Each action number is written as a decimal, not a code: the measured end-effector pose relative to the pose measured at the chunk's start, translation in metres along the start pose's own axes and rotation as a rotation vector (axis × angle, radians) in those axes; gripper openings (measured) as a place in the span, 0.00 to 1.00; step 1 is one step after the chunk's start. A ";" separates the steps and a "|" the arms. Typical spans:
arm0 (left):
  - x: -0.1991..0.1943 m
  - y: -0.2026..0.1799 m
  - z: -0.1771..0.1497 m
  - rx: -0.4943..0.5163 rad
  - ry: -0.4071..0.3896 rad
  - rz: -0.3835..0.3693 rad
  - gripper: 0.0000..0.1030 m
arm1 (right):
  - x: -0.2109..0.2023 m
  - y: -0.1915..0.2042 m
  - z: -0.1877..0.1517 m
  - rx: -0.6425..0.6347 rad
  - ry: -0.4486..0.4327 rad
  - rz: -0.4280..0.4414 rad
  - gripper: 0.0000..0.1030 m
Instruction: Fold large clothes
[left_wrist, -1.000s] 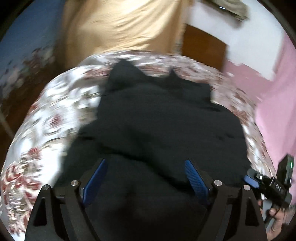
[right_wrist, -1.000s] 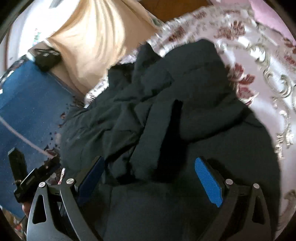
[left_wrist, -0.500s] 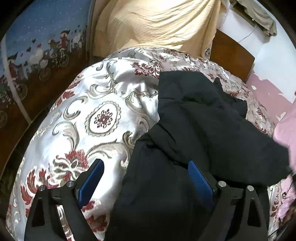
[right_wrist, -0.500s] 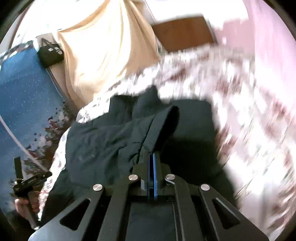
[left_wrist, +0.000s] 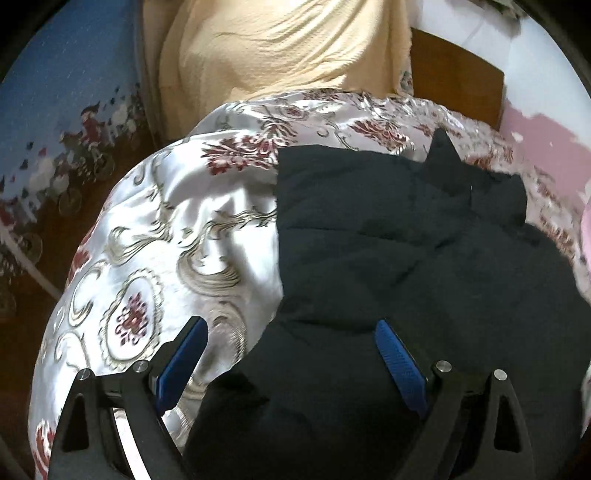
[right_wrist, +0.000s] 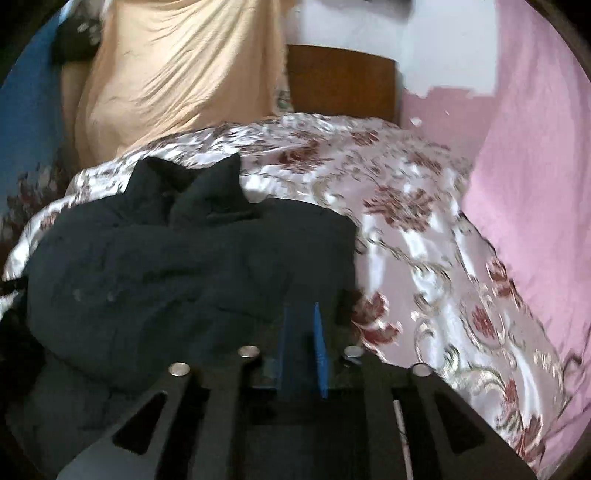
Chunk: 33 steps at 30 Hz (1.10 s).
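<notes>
Garment (left_wrist: 406, 258), black and bulky, lies heaped on the bedspread (left_wrist: 177, 229), a satin cover with red flowers and grey scrolls; no label or writing can be read on either. Left gripper (left_wrist: 291, 354) hangs released over the garment's near edge, blue pads wide apart, one above the bedspread, the other above the black cloth. Right gripper (right_wrist: 301, 343) has just parted slightly from a clench; its pads stand near together with dark cloth between them, though whether they press on it I cannot tell. Beyond the bedspread hang a cream cloth (right_wrist: 177, 74) and a wooden headboard (right_wrist: 340, 85).
</notes>
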<state>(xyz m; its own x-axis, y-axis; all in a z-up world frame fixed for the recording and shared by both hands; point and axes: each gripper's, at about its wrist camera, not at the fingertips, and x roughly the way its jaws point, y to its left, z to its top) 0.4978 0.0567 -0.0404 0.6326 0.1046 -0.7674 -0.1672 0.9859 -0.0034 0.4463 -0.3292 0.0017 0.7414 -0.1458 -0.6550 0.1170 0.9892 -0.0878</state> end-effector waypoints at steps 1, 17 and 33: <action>0.002 -0.003 -0.002 0.016 -0.009 0.007 0.90 | 0.004 0.012 0.001 -0.050 -0.007 0.014 0.25; 0.029 0.001 -0.027 -0.050 -0.064 -0.040 1.00 | 0.079 0.045 -0.021 -0.115 0.079 0.125 0.29; 0.031 0.008 -0.031 -0.093 -0.088 -0.075 1.00 | 0.085 0.036 -0.032 -0.064 0.042 0.168 0.29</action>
<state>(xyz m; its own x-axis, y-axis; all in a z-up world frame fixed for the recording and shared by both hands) 0.4929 0.0637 -0.0836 0.7088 0.0465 -0.7039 -0.1842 0.9754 -0.1211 0.4922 -0.3055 -0.0810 0.7182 0.0211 -0.6955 -0.0496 0.9986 -0.0209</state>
